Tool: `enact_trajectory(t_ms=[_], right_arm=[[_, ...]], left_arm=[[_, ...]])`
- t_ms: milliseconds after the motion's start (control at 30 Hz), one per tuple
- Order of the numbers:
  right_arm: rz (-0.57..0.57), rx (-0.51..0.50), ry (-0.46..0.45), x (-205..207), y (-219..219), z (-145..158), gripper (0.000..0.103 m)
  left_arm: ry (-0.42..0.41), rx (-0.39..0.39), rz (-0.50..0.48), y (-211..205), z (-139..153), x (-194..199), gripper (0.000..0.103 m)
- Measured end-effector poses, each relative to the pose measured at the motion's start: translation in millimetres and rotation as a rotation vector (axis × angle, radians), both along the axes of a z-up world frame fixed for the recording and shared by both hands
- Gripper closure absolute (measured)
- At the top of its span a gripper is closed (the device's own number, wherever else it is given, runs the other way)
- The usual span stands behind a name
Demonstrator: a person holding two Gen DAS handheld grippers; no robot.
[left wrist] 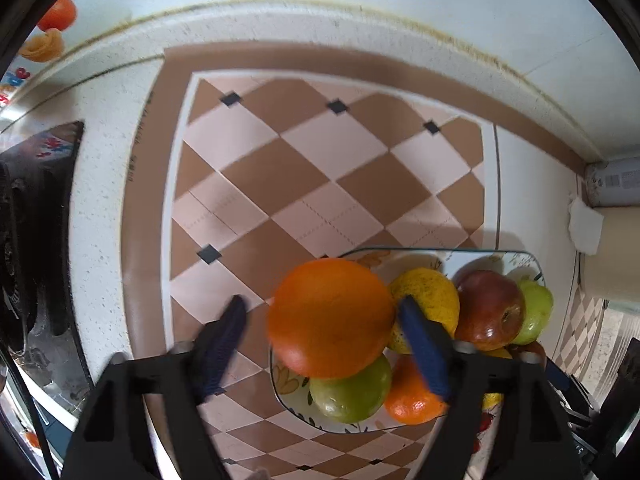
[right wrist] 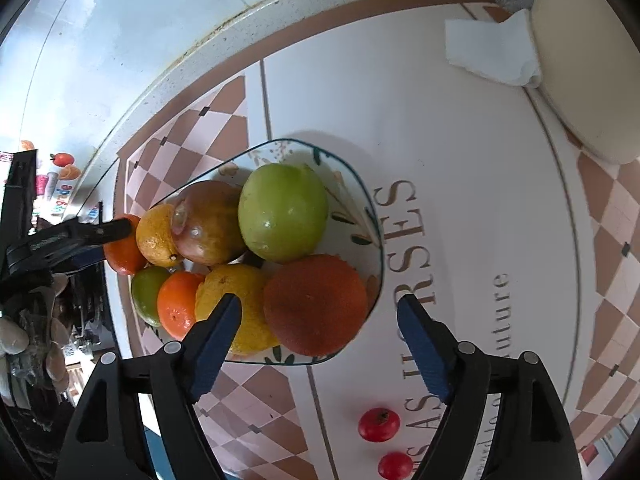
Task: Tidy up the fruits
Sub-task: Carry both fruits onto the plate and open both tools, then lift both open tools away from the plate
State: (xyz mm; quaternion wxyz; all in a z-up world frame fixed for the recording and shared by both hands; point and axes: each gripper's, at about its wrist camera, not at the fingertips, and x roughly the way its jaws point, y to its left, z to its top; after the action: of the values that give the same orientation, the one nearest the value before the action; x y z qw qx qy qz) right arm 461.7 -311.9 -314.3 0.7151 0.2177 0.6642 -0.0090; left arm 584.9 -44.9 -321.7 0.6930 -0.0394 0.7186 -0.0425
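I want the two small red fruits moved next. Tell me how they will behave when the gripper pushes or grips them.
The two small red fruits look round and glossy, so they will probably roll on the smooth mat if nudged. Being small beside the right gripper, they may slip out. They look light.

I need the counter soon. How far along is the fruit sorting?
Mostly done: the glass bowl already holds green apples, a red apple, lemons and oranges. In hand: the left gripper, jaws open, has a large orange between them over the bowl's edge. Left: two small red fruits on the mat near the open right gripper.
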Motion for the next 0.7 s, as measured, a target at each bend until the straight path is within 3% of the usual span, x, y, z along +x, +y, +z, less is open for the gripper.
enact_trajectory(t_ms=[33, 233, 367, 500, 700], right_arm=[[-0.001, 0.0, -0.001, -1, -1, 1, 0.016], [0.028, -0.105, -0.029, -13, 7, 19, 0.01], [0.092, -0.202, -0.072, -28, 27, 36, 0.01], [0.14, -0.261, -0.099, -49, 45, 48, 0.01], [0.179, -0.284, -0.127, -81, 61, 68, 0.01]], left_arm=[[-0.009, 0.0, 0.002, 2, 3, -1, 0.007], [-0.076, 0.032, 0.0, 10, 24, -23, 0.007], [-0.145, 0.092, -0.016, 6, 42, -54, 0.007], [-0.164, 0.101, -0.033, 1, 53, -85, 0.007], [-0.211, 0.104, -0.059, -9, 63, -138, 0.007]])
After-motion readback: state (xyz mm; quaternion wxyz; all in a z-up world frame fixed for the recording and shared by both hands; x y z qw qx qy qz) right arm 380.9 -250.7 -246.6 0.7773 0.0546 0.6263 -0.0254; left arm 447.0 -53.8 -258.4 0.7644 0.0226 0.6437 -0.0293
